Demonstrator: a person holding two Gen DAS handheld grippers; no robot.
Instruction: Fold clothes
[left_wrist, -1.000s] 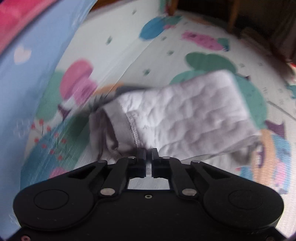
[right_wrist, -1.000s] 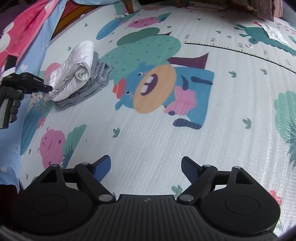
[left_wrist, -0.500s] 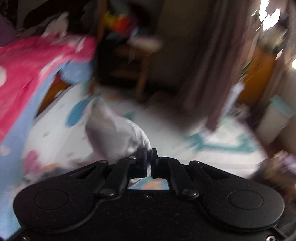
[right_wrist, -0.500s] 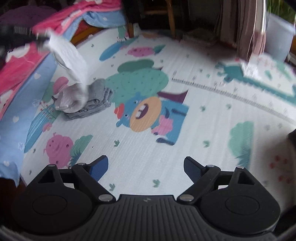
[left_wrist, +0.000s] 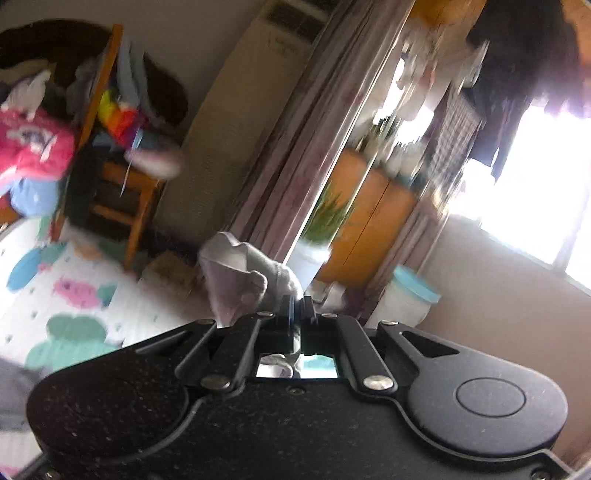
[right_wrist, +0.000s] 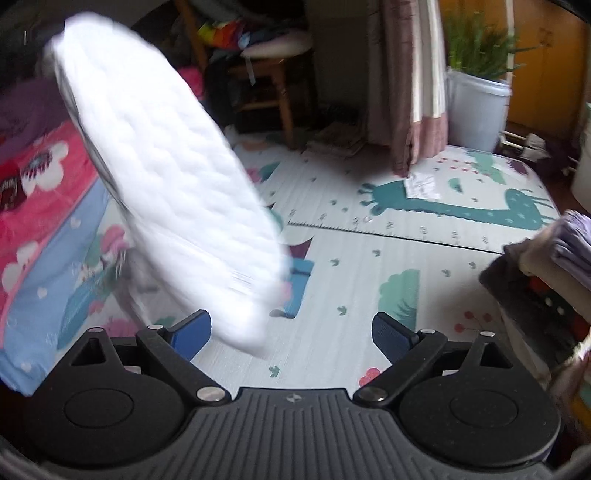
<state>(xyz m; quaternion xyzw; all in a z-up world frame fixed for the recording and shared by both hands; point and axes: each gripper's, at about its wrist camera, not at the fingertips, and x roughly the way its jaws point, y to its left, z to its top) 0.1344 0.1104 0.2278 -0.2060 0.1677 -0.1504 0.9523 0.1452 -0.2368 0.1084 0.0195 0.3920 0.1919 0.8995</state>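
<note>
A cartoon-printed play mat is seen spread across the floor, with a pink and blue bedspread draped along its left edge. A white quilted garment is shown lifted clear of the mat, hanging blurred at a slant across the left of the right wrist view, its lower end in front of the right tool's near-left finger. At the far side of the room a striped curtain is hung beside a white planter holding a green plant, and a wooden chair is piled with coloured items. A stack of folded clothes is glimpsed at the right edge. The right tool is held over the mat with its blue-padded jaws opening wide and nothing gripped between them. In the left wrist view, the left tool is seen clamped fully closed on a bunched corner of the garment, which is raised above the mat.
</note>
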